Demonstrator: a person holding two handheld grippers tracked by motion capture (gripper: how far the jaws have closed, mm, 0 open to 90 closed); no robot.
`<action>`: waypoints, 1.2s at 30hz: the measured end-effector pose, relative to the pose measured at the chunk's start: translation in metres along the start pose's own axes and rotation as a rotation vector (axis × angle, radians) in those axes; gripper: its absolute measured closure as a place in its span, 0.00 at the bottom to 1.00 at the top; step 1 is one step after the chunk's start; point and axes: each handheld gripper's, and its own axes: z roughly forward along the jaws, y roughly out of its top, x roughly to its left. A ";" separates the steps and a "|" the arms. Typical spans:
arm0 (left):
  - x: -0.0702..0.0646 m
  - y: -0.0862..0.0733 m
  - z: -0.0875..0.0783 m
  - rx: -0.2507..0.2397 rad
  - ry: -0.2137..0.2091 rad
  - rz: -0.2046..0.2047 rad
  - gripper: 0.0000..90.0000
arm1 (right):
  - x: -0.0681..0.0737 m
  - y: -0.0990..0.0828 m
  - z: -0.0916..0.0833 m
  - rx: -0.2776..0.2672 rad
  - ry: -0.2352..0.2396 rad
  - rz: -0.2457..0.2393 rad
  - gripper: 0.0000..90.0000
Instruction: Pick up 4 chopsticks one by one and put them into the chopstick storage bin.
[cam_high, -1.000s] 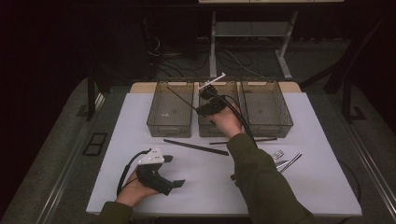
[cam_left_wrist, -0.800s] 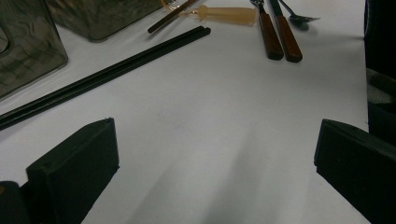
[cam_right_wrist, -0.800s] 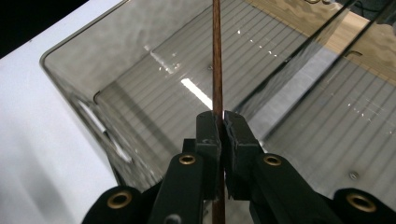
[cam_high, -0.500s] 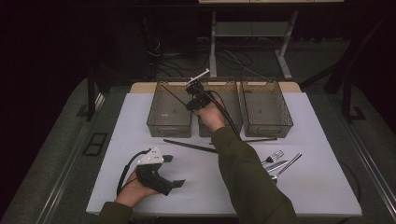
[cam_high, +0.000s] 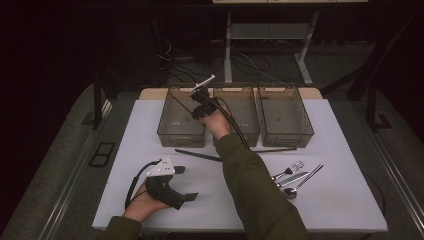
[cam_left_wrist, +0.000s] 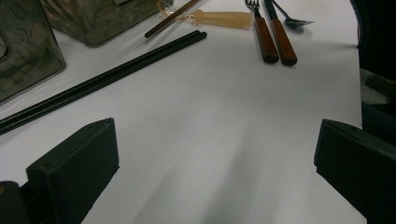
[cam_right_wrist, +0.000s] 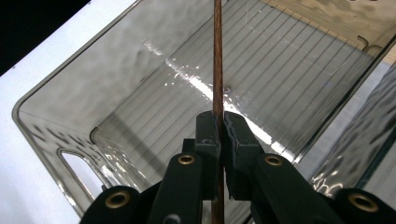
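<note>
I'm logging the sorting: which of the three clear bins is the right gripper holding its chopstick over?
The leftmost bin. The right gripper holds the brown chopstick above it; the other two bins lie to its right.

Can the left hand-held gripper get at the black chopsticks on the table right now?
Probably yes. The left hand-held gripper rests open on the table, and bare white surface lies between it and the black chopsticks; nothing sits in the way.
</note>
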 end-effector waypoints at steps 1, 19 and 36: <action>0.000 0.000 0.000 0.000 0.000 0.000 0.00 | 0.000 0.000 0.001 -0.002 0.000 -0.002 0.93; 0.001 0.000 0.000 0.005 0.006 0.011 0.00 | -0.007 -0.013 -0.036 -0.133 0.107 -0.093 0.54; -0.001 -0.001 0.002 0.011 0.012 -0.002 0.00 | -0.029 -0.066 -0.091 -0.238 0.164 -0.182 0.49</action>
